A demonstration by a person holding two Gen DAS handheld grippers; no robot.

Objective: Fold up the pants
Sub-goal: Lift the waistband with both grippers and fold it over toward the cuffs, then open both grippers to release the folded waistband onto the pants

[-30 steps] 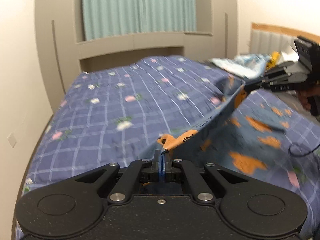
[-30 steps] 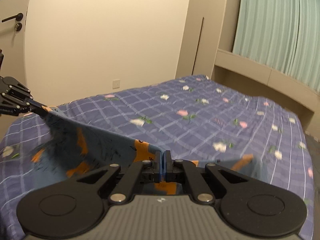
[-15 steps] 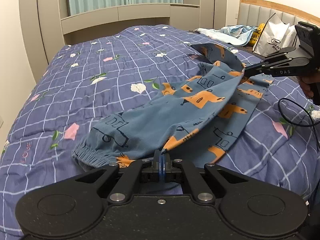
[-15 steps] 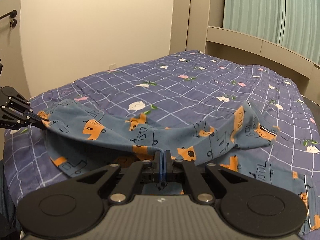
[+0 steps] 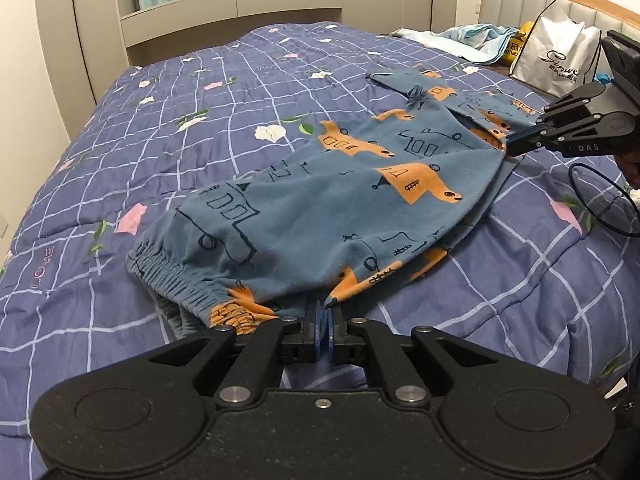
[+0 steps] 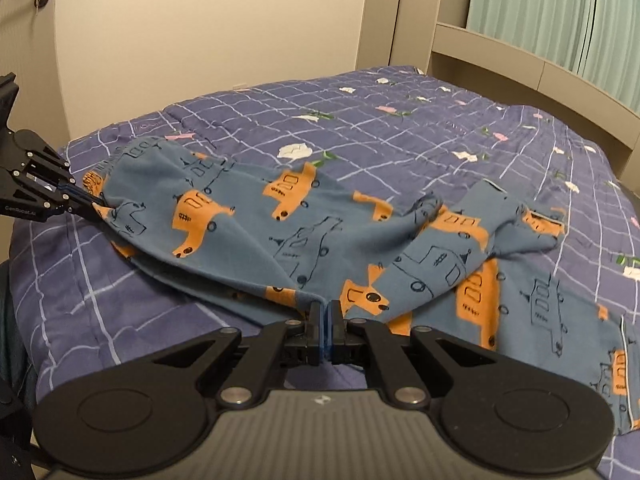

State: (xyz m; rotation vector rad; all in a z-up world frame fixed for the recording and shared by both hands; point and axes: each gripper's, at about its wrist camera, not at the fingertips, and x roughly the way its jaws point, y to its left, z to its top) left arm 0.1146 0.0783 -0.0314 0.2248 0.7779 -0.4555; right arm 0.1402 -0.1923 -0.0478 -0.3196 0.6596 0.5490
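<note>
Blue pants (image 5: pixel 340 200) with orange vehicle prints lie on the bed, elastic waistband (image 5: pixel 176 276) at the near left in the left wrist view. My left gripper (image 5: pixel 323 312) is shut on the pants' edge beside the waistband; it also shows in the right wrist view (image 6: pixel 96 202). My right gripper (image 6: pixel 325 312) is shut on the near edge of the pants (image 6: pixel 320 232) further along; it shows in the left wrist view (image 5: pixel 508 146). The legs (image 6: pixel 520 248) lie crumpled to the right.
The purple checked quilt (image 5: pixel 180 120) covers the bed. A white shopping bag (image 5: pixel 556 56) and light blue cloth (image 5: pixel 472 38) lie by the headboard. A black cable (image 5: pixel 600 200) loops at the right. Wall and door (image 6: pixel 28 40) stand at the left.
Both grippers have lowered the pants from held up in the air down onto the quilt. The fabric now lies spread flatter, still gripped at both points.
</note>
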